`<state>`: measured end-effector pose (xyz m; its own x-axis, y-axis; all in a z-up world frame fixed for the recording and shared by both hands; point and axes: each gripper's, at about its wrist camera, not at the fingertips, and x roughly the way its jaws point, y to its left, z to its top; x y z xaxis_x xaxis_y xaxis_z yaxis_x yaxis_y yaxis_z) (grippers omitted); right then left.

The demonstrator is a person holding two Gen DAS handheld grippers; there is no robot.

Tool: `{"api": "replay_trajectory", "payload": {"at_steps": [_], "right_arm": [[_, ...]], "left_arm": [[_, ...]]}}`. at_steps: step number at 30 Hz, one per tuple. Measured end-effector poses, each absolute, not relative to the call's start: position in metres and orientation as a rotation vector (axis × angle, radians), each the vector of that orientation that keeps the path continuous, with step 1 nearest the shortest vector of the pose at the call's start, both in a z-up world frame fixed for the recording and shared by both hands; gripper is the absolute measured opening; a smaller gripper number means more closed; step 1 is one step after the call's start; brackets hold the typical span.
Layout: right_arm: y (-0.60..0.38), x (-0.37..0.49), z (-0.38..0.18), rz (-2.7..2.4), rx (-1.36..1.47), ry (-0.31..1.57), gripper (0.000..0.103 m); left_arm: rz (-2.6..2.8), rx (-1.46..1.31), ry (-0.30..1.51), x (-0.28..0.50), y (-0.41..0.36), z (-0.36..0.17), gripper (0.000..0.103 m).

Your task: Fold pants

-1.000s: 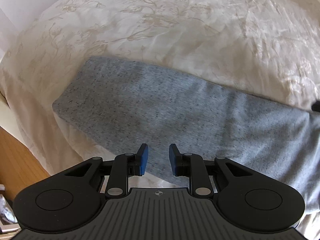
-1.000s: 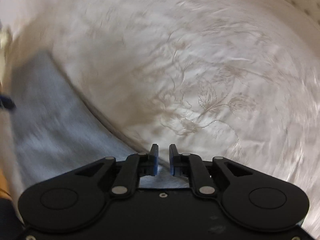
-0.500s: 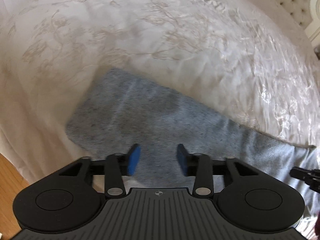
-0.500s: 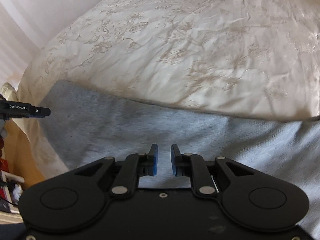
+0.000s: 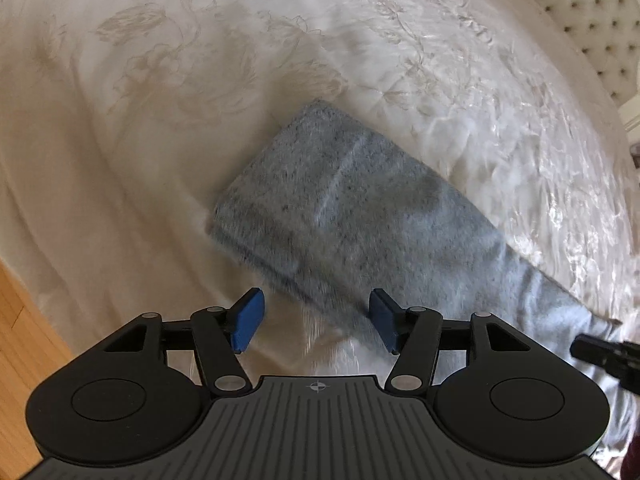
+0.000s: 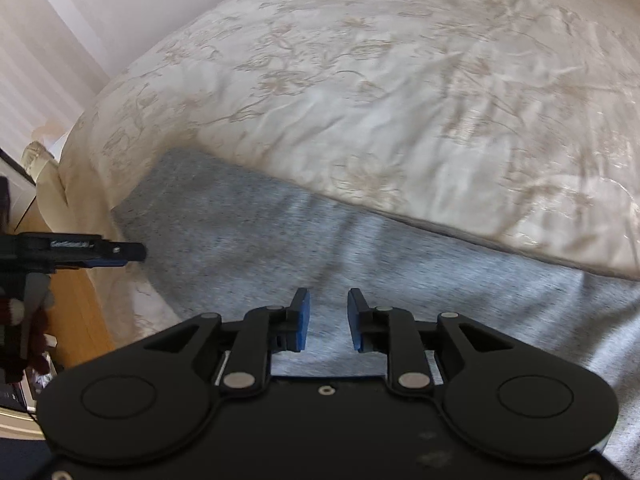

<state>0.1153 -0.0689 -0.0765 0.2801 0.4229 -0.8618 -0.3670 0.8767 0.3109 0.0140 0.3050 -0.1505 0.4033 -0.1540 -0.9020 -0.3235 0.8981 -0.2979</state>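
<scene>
Grey heathered pants (image 5: 352,208) lie flat along the near edge of a cream bedspread, their narrow leg end toward the left. My left gripper (image 5: 316,320) hovers over the leg's near edge; its jaws are opening and hold nothing, the cloth lying below them. My right gripper (image 6: 328,320) hangs above the wider middle of the pants (image 6: 360,256); its jaws are opening too, and nothing is pinched between the blue pads (image 6: 302,320). The left gripper's fingertips (image 6: 120,254) reach in from the left of the right wrist view.
The cream embroidered bedspread (image 5: 200,80) covers the whole bed (image 6: 400,80). A tufted headboard (image 5: 592,20) stands at the far right. Wooden floor (image 5: 28,320) shows beyond the bed's left edge, with a sleeve (image 6: 24,320) and clutter there.
Both grippers have widened, the left by far more. The left view has swung toward the pants' leg end and the headboard; the right gripper has moved from over the bedspread to over the pants.
</scene>
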Motion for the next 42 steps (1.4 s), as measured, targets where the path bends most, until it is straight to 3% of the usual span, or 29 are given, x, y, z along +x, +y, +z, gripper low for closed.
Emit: {"api": "replay_trajectory", "payload": {"at_steps": [14,23,24,25,27,36,42], "right_arm": [[-0.047,0.101,-0.076,0.477,0.084,1.197,0.026],[-0.047,0.098,-0.091,0.401,0.157,1.242,0.027],[-0.046,0.1,-0.094,0.392,0.164,1.247,0.025],[-0.045,0.103,-0.097,0.382,0.168,1.252,0.015],[-0.043,0.108,-0.104,0.361,0.164,1.259,0.009],[-0.025,0.151,-0.139,0.275,0.152,1.312,0.008],[-0.023,0.168,-0.163,0.245,0.138,1.354,0.0]], "left_arm": [[0.063,-0.56,1.058,0.05,0.338,-0.162,0.06],[-0.133,-0.458,1.179,0.066,0.313,-0.169,0.061],[-0.134,-0.452,1.179,0.067,0.311,-0.17,0.06],[-0.129,-0.442,1.183,0.07,0.31,-0.17,0.057],[-0.111,-0.392,1.174,0.073,0.307,-0.167,0.013],[-0.146,-0.319,1.078,0.066,0.303,-0.142,0.012],[-0.165,-0.317,1.0,0.057,0.295,-0.119,0.012]]}}
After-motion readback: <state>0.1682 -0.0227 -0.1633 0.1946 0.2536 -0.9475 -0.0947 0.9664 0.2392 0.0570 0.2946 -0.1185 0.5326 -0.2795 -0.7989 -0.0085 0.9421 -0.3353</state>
